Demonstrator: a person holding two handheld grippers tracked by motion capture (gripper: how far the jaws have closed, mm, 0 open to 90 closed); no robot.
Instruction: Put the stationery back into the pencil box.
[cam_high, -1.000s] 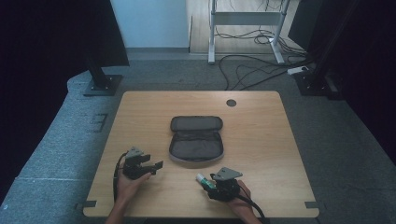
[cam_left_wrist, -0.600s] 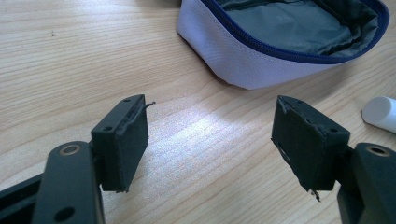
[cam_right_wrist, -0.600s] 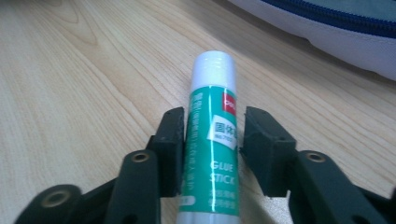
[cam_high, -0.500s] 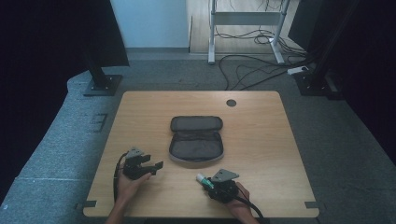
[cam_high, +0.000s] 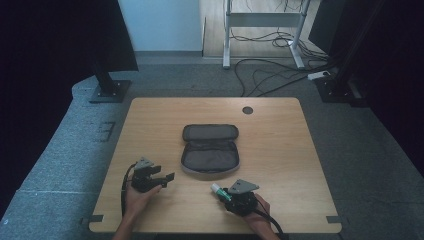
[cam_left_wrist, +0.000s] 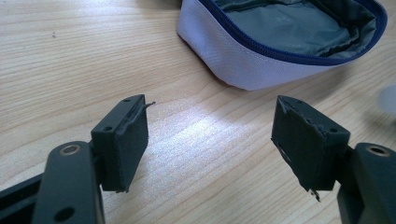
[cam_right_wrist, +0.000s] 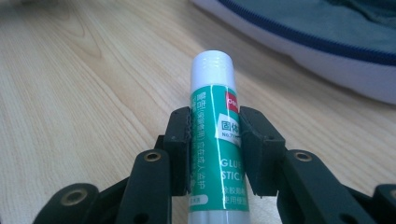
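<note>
Right gripper (cam_high: 226, 192) is clamping a green glue stick (cam_right_wrist: 216, 140) just beside the open zip pouch (cam_high: 210, 155). Left gripper (cam_left_wrist: 212, 140) is resting nearby on the table (cam_high: 280, 145), jaws apart, holding nothing.

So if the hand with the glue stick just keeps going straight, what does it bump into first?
Probably the open pouch: the right gripper points the glue stick toward its near edge, with bare table between.

Dim surroundings; glare on wood; backgrounds blurred.
</note>
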